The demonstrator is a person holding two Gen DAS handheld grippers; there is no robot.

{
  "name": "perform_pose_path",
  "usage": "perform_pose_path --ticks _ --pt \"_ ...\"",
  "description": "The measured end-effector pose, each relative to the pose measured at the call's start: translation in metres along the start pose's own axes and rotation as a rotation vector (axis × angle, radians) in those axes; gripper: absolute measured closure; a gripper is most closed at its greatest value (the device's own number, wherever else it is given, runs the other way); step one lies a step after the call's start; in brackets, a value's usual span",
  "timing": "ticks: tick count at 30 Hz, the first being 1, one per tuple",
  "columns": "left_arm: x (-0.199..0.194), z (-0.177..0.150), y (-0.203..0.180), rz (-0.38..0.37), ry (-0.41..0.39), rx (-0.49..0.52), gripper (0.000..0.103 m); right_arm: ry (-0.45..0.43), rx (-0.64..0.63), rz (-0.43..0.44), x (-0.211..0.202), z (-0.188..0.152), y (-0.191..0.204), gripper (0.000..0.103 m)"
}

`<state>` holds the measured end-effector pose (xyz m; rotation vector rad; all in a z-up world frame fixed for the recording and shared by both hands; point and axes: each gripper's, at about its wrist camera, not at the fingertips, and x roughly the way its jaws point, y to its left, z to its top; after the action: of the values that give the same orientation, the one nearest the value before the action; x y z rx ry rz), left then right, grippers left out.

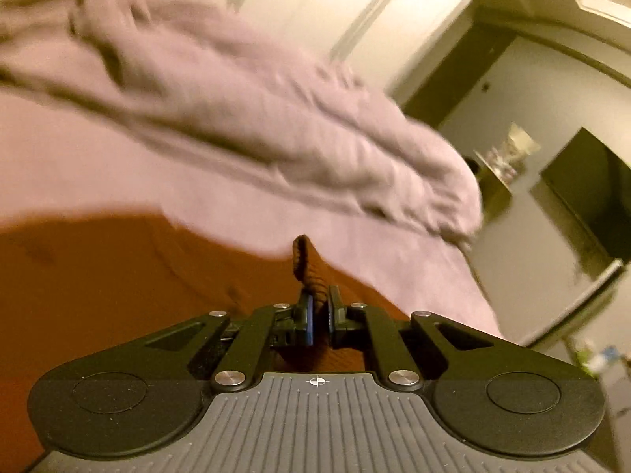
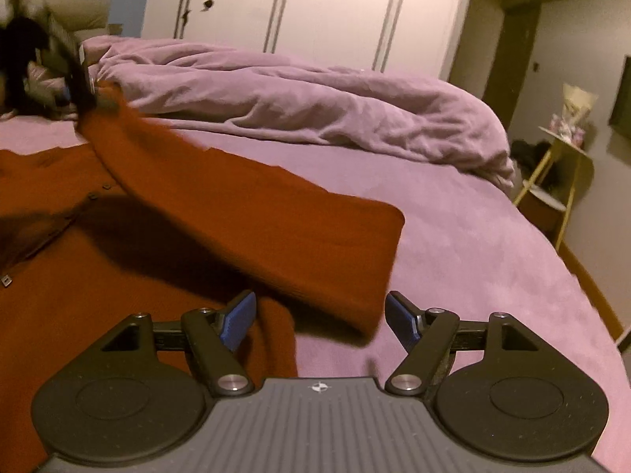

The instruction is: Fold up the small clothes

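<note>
A rust-orange knitted cardigan (image 2: 118,260) with dark buttons lies spread on the purple bed (image 2: 473,244). My left gripper (image 1: 320,311) is shut on a ribbed edge of the cardigan (image 1: 303,264) and holds it raised; it shows at the upper left of the right wrist view (image 2: 81,82), lifting a sleeve (image 2: 244,213) that stretches across the garment. My right gripper (image 2: 320,315) is open and empty, its blue pads (image 2: 238,319) on either side of the sleeve's cuff end, just above the bed.
A crumpled lilac duvet (image 2: 315,102) lies along the far side of the bed. White wardrobe doors (image 2: 315,8) stand behind. A small side table with items (image 2: 568,138) stands at the right, past the bed's edge.
</note>
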<state>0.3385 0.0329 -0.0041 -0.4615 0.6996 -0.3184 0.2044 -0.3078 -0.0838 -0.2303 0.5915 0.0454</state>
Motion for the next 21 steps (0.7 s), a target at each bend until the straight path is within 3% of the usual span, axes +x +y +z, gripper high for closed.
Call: perform_pose_path --ticks 2,7,10,12,16,21 --pt "-0.013 0.005 0.018 0.112 -0.023 0.032 0.095 0.004 -0.022 0.019 0.008 0.009 0.007 0.030" --pt "-0.015 -0.015 0.086 0.311 0.063 -0.039 0.095 0.025 -0.090 -0.006 0.036 0.023 0.029 0.031" --pt "-0.015 -0.032 0.112 0.292 0.092 -0.121 0.095 0.039 -0.152 -0.024 0.047 0.027 0.043 0.038" --pt "-0.014 -0.039 0.117 0.281 0.096 -0.132 0.094 0.048 -0.193 -0.038 0.053 0.028 0.050 0.050" --pt "-0.015 -0.033 0.117 0.263 0.076 -0.114 0.094 0.054 -0.225 -0.037 0.053 0.029 0.054 0.051" --pt "-0.029 -0.014 0.123 0.199 0.024 -0.189 0.094 0.050 -0.247 -0.004 0.040 0.016 0.055 0.044"
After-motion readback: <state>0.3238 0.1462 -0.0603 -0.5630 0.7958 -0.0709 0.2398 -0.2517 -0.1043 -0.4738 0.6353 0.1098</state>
